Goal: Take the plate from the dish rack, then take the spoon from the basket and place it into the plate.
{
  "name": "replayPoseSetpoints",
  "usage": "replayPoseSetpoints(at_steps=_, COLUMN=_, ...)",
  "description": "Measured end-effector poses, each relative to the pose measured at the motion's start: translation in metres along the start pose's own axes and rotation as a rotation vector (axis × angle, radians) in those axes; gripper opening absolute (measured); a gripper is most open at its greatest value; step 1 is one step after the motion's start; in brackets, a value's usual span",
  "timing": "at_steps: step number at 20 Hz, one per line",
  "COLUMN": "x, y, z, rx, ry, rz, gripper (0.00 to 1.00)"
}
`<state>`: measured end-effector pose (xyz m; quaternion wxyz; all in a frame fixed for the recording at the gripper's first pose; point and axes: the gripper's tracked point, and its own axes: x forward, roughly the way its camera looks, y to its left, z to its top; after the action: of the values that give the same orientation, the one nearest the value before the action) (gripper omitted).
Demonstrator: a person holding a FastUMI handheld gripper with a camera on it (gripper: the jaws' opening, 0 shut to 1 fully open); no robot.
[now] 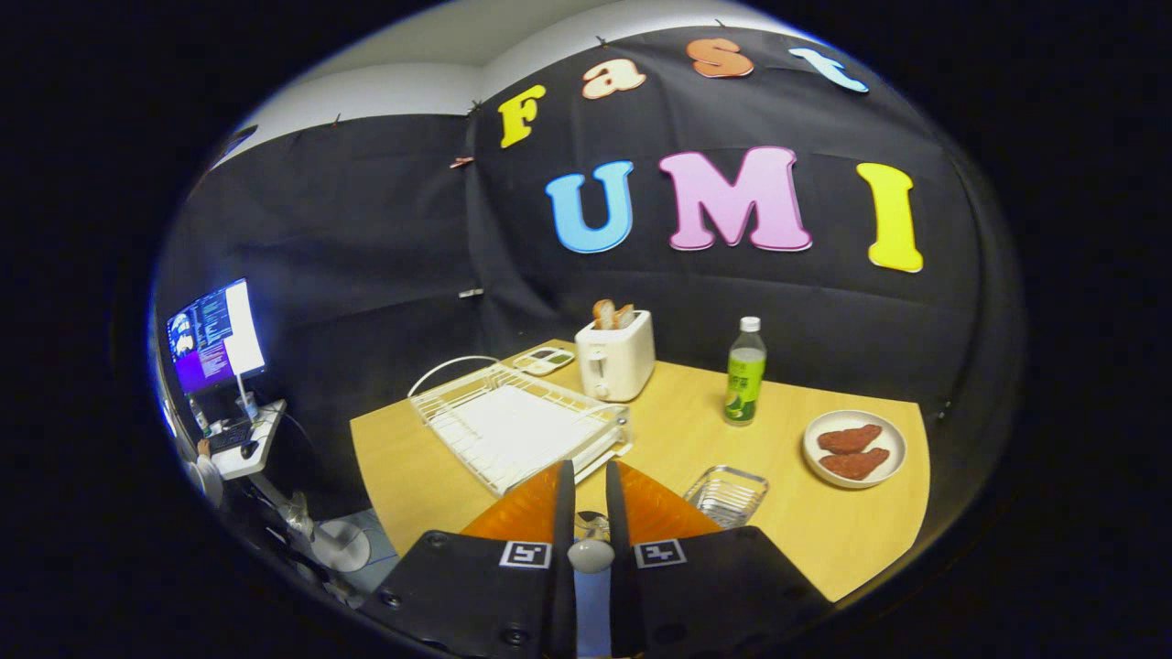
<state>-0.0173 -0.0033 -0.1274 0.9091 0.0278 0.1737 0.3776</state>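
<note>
Gripper (586, 499): I am holding it low over the table's near edge, fingers nearly closed and gripping a spoon (591, 549) upright between them.
Markers: square black-and-white tags are sitting on the finger bases; nothing readable.
Basket (728, 494): resting just right of my fingers, lower centre.
Dish rack (513, 421): lying just beyond the fingers, left of centre.
Plate (854, 448): sitting well right, carrying two reddish-brown pieces.
Bottle (745, 375): green label, too small to read.
Toaster (615, 361): standing behind the rack.
Table (678, 430): light wood.
</note>
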Motion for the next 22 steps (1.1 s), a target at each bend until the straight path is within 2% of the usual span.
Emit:
replayPoseSetpoints(at_steps=6, x=0.022, y=0.026, z=-0.059, rx=-0.030, ry=0.105, rz=0.086, gripper=0.18)
replayPoseSetpoints(at_steps=11, x=0.029, y=0.018, z=-0.095, rx=-0.093, ry=0.160, rz=0.084, gripper=0.19)
replayPoseSetpoints(at_steps=13, x=0.032, y=0.018, z=-0.096, rx=-0.104, ry=0.156, rz=0.090, gripper=0.20)
replayPoseSetpoints(at_steps=20, x=0.021, y=0.006, z=-0.107, rx=-0.062, ry=0.205, rz=0.063, gripper=0.25)
replayPoseSetpoints(at_steps=21, x=0.019, y=0.002, z=-0.104, rx=-0.056, ry=0.204, rz=0.050, gripper=0.27)
replayPoseSetpoints(at_steps=22, x=0.018, y=-0.002, z=-0.100, rx=-0.049, ry=0.201, rz=0.034, gripper=0.44)
